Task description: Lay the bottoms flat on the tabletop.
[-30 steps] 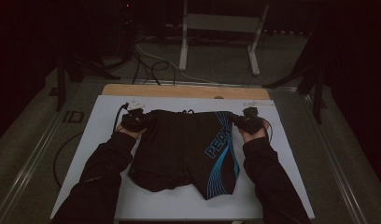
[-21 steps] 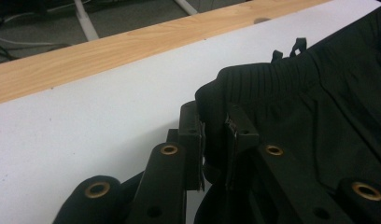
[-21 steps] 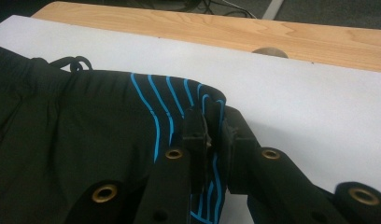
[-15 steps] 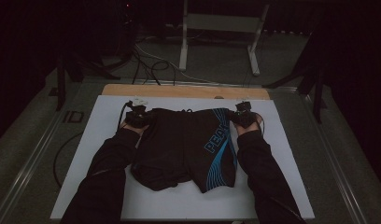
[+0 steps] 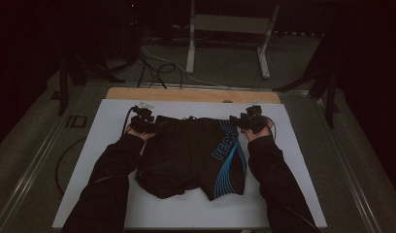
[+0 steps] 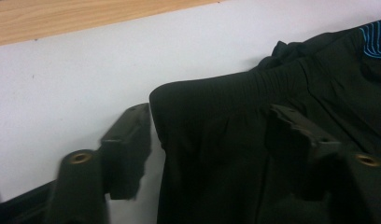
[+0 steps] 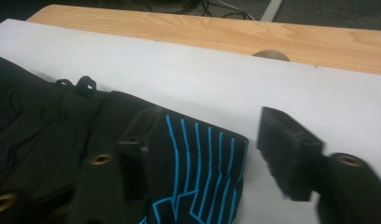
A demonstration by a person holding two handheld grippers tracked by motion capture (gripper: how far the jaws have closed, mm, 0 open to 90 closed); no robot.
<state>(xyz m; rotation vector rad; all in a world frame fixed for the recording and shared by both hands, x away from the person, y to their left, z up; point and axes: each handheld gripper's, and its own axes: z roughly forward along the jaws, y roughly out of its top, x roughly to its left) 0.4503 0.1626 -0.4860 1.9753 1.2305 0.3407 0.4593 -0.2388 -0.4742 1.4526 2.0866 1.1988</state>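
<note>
Black shorts [image 5: 196, 155] with blue stripes and white lettering on one leg lie flat on the white board, waistband toward the far edge. My left gripper [image 5: 146, 121] is at the waistband's left corner. Its jaws have just been opening and now stand apart [image 6: 207, 116]; the corner of the shorts [image 6: 226, 93] lies between them, unpressed. My right gripper [image 5: 247, 121] is at the right corner. Its jaws have also just been opening [image 7: 205, 130], and the striped corner [image 7: 198, 140] rests loose between them. A drawstring loop [image 7: 83, 84] pokes out at the waistband's middle.
The white board [image 5: 113, 204] covers a wooden table whose far edge [image 5: 186, 93] shows behind it. Cables [image 5: 157, 68] and a white metal stand [image 5: 225, 29] sit on the floor beyond. Bare board runs around the shorts on every side.
Both hands slid the shorts slightly toward the far edge. Both grippers' jaws then opened, letting go of the waistband corners.
</note>
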